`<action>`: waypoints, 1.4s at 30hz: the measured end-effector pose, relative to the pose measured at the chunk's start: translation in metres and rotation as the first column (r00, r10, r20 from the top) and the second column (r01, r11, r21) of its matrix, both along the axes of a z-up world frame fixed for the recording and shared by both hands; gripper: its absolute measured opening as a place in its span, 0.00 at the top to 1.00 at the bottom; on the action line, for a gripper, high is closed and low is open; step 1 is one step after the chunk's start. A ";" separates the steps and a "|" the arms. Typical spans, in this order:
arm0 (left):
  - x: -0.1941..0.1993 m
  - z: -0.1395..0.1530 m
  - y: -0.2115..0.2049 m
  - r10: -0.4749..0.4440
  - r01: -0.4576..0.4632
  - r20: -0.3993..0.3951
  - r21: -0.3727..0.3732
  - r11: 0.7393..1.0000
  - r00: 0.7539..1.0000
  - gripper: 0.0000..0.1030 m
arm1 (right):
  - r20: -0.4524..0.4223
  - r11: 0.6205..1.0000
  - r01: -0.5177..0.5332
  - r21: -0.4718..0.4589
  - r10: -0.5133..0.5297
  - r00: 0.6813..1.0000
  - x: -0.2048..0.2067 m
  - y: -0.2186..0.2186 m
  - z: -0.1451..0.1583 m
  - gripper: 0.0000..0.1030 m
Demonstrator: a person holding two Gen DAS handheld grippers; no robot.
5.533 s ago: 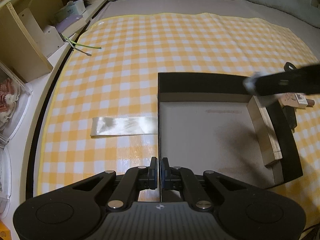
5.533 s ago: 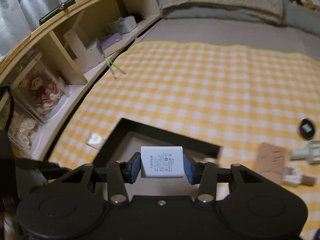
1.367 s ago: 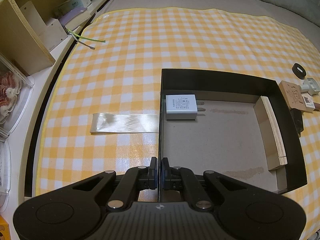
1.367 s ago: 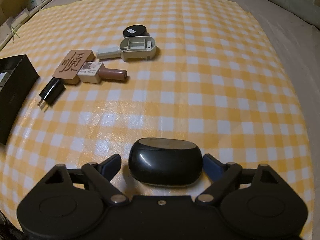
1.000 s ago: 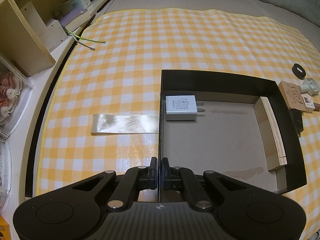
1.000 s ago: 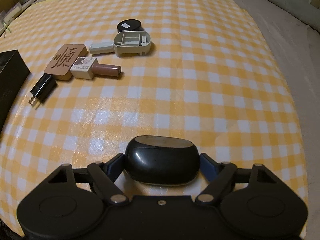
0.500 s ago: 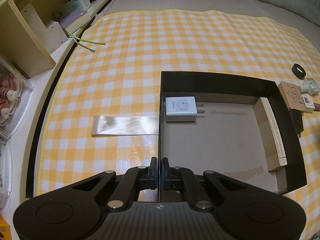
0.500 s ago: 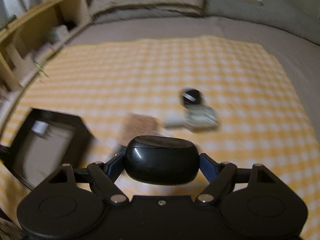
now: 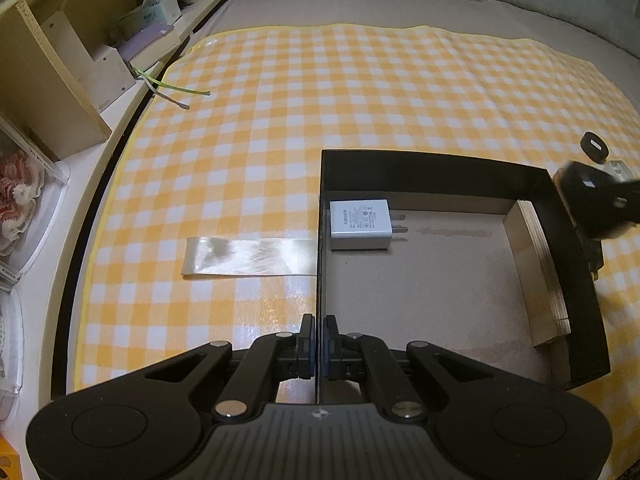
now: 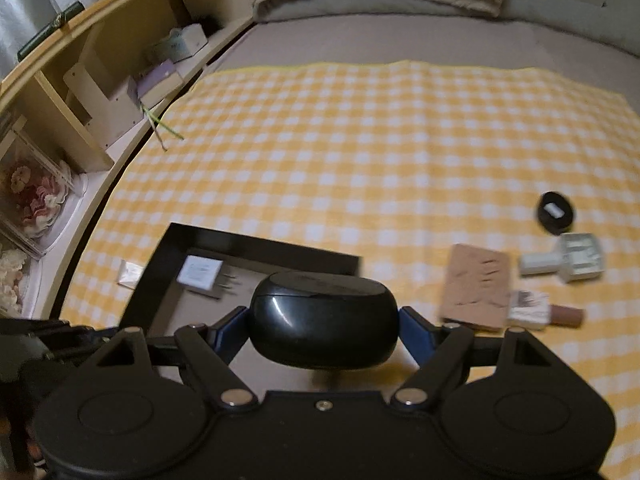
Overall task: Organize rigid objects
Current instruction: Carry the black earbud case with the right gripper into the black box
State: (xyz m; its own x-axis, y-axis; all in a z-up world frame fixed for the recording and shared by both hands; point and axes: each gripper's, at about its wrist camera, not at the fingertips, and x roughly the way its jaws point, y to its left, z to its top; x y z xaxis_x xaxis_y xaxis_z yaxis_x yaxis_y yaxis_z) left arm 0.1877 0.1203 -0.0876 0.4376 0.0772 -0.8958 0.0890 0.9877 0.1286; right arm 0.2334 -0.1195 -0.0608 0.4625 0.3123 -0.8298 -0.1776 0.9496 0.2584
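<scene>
A black open box [image 9: 440, 166] lies on the yellow checked cloth, with a white charger [image 9: 360, 224] in its far left corner and a wooden block [image 9: 540, 268] along its right wall. My left gripper [image 9: 319, 344] is shut on the box's left wall. My right gripper [image 10: 323, 320] is shut on a glossy black oval case [image 10: 323, 320], held in the air over the box [image 10: 168, 260]. It shows blurred at the right edge of the left wrist view [image 9: 604, 208].
On the cloth right of the box lie a wooden tile [image 10: 476, 290], a small bottle [image 10: 544, 312], a white plastic part [image 10: 564, 262] and a black round cap [image 10: 556, 208]. A clear tape strip [image 9: 248, 258] lies left of the box. Shelves [image 9: 60, 64] stand at the left.
My right gripper closed on the black case, lifted it off the cloth and carried it left toward the box. The left gripper and the box have stayed still.
</scene>
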 end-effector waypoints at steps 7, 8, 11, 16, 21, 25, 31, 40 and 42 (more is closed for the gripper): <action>0.001 -0.004 -0.002 -0.009 0.009 -0.006 0.009 1.000 1.000 0.96 | -0.060 1.000 0.017 0.003 -0.017 0.998 0.020 0.039 -0.016 0.22; 0.002 -0.004 -0.002 -0.007 0.008 -0.007 0.006 1.000 1.000 0.96 | -0.070 1.000 0.023 -0.001 -0.023 0.997 0.023 0.043 -0.019 0.22; 0.002 -0.004 -0.001 -0.007 0.007 -0.009 0.001 1.000 1.000 0.96 | -0.093 0.999 0.039 -0.008 -0.040 0.995 0.029 0.052 -0.026 0.22; 0.002 -0.005 -0.001 -0.007 0.007 -0.011 -0.001 1.000 1.000 0.96 | -0.108 0.998 0.039 -0.053 -0.045 0.993 0.037 0.070 -0.035 0.22; 0.004 -0.006 0.000 -0.006 0.006 -0.015 -0.006 1.000 1.000 0.96 | -0.124 0.996 0.048 -0.080 -0.058 0.991 0.044 0.077 -0.042 0.22; 0.005 -0.007 0.000 -0.005 0.005 -0.014 -0.007 1.000 1.000 0.96 | -0.124 0.994 0.060 -0.090 -0.071 0.990 0.049 0.079 -0.047 0.21; 0.005 -0.007 -0.001 -0.006 0.006 -0.015 -0.007 1.000 1.000 0.96 | -0.132 0.990 0.083 -0.111 -0.098 0.986 0.053 0.077 -0.053 0.21; 0.006 -0.010 -0.002 -0.006 0.006 -0.016 -0.002 1.000 1.000 0.96 | -0.129 0.990 0.073 -0.119 -0.089 0.988 0.052 0.078 -0.050 0.19; 0.006 -0.010 -0.002 -0.006 0.006 -0.015 -0.002 1.000 1.000 0.96 | -0.128 0.990 0.068 -0.122 -0.084 0.988 0.050 0.079 -0.049 0.19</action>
State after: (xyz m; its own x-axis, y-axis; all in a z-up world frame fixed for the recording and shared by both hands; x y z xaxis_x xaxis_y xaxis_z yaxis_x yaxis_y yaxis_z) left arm 0.1937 0.1180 -0.0975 0.4241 0.0724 -0.9027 0.0969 0.9874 0.1247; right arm 0.2837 -0.0406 -0.1096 0.3645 0.1779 -0.9140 -0.0757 0.9840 0.1613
